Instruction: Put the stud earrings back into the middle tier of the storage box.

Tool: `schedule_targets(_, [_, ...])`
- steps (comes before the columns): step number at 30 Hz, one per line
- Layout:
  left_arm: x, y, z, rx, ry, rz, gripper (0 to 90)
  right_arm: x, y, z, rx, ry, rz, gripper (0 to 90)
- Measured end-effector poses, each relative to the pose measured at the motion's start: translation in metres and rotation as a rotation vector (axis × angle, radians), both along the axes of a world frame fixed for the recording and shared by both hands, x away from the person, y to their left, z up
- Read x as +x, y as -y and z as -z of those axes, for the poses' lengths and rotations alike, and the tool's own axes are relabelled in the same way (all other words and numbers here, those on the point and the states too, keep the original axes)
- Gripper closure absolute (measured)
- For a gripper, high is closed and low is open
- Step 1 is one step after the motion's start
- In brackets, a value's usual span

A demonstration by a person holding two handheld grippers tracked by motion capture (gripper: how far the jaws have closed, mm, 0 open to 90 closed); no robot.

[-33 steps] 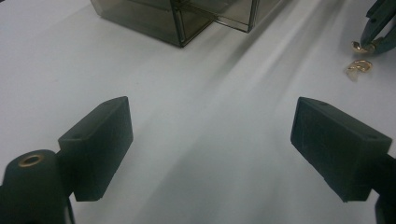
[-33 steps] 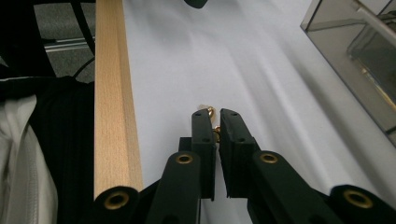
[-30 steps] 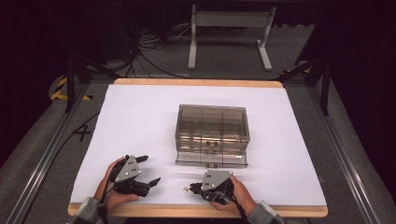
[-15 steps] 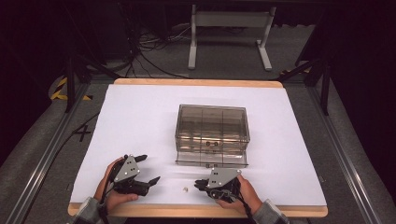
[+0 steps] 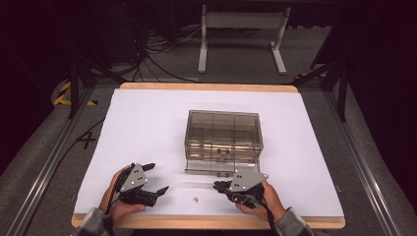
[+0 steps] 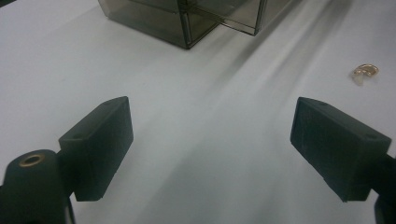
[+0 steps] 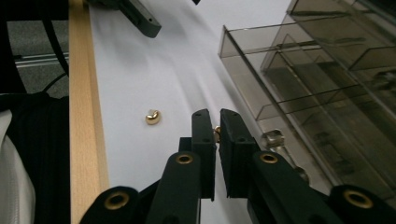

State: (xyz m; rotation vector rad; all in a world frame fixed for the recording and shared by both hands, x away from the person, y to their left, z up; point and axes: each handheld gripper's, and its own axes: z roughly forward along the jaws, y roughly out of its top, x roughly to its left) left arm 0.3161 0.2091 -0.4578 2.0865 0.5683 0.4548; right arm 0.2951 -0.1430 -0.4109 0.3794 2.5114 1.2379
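— Where were your hands at that moment?

— Both were low at the near edge of the white tabletop [image 5: 147,123]. My left gripper [image 5: 156,183] rested on the left side, its jaws spread wide apart with nothing between them, only bare tabletop. My right gripper [image 5: 220,186] was on the right, just in front of the smoky clear organizer box [image 5: 223,135].

— And the right jaws?

— They were drawn nearly together. In the right gripper view a small gold piece [image 7: 217,134] sat pinched between their tips, mostly hidden by the pads, so I couldn't make out its shape.

— Was there anything else on the tabletop?

— A second small gold bead [image 5: 195,199] lay loose between my two grippers, close to the wooden front edge. From the left gripper view it showed off to the right, beyond the right-hand jaw and apart from it. From the right gripper view it lay to the left of my closed jaws, near them but not touching.

— What about the box?

— It stood in the middle of the tabletop, divided into compartments, with its front drawer [image 5: 220,167] pulled out toward me. A few small items lay in it, too small for me to tell what they were. My right jaws were just beside that drawer's front edge, not touching it.
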Motion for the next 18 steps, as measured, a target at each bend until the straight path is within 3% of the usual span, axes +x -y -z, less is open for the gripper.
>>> schedule_targets(18, [0.0, 0.0, 0.0, 0.007, 0.0, 0.003, 13.6, 0.007, 0.019, -0.022, 0.042, 0.037, 0.069, 85.6])
